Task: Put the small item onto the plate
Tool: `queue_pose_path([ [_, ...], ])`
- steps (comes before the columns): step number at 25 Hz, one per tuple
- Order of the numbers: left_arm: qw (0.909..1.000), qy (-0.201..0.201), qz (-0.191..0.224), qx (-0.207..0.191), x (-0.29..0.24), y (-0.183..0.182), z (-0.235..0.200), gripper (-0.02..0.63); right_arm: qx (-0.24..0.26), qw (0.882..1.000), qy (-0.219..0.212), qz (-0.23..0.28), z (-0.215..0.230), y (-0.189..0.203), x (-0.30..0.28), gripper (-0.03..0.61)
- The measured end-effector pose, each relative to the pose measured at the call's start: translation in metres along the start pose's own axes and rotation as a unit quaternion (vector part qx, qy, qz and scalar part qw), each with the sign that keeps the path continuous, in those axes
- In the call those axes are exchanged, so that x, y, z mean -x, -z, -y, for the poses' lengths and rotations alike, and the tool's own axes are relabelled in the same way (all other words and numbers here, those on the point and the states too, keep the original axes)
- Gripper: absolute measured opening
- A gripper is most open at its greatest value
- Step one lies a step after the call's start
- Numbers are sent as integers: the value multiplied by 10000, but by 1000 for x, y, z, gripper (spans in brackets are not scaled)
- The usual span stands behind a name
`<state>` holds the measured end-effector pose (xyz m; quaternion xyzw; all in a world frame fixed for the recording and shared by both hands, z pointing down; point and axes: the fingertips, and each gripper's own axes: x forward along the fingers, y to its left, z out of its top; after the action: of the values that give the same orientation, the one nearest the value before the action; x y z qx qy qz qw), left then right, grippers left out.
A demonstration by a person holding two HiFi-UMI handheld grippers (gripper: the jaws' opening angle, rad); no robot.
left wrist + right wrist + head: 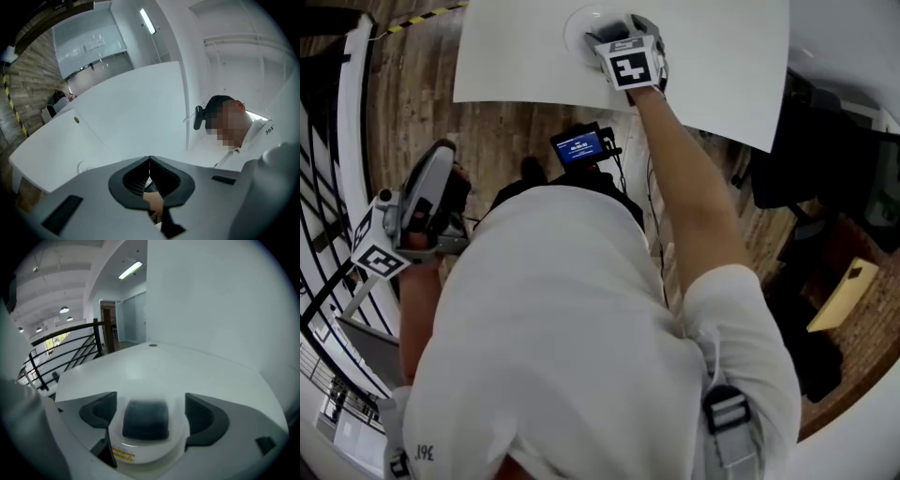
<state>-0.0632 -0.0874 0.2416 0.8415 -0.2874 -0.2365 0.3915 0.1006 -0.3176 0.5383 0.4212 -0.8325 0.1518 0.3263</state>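
Observation:
A small dark rounded item [145, 419] lies in a white plate [146, 452] on the white table [187, 371]. My right gripper [147, 411] stands open around the plate, with its dark pads [202, 416] clear of the item on both sides. In the head view, that gripper [614, 37] reaches over the plate [579, 23] at the table's near edge, and its marker cube hides the item. My left gripper [439, 164] hangs low at the left, away from the table [712, 56]. It is shut, with nothing between its jaws [150, 161].
A black railing [328, 187] runs along the left over the wooden floor. A device with a blue screen [579, 147] sits at the person's chest. Dark furniture [825, 141] and a yellow board [844, 292] stand at the right.

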Motion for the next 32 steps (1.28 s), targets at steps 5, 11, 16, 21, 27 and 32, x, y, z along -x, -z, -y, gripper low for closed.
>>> queue_pose_path([
  [5, 9998, 170, 20, 73, 1, -3, 0, 6, -2490, 9573, -740, 1267, -1, -43, 119, 523],
  [11, 9984, 434, -3, 374, 0, -9, -12, 5, -4897, 8000, -2149, 2721, -38, -76, 226, 78],
  [16, 9956, 794, -282, 401, 6, -7, -2, 5, -4091, 7988, -2459, 3662, -53, -164, 270, 2],
  [21, 9941, 936, -356, 422, 29, -10, 6, 6, -3659, 7963, -2410, 4171, -73, -211, 313, 2],
  [27, 9931, 997, -333, 524, 60, -14, 5, 5, -3706, 8119, -1961, 4062, -95, -182, 328, 2],
  [32, 9917, 1070, -398, 593, 80, -10, 5, 5, -3680, 8177, -1697, 4088, -106, -173, 336, 2],
])
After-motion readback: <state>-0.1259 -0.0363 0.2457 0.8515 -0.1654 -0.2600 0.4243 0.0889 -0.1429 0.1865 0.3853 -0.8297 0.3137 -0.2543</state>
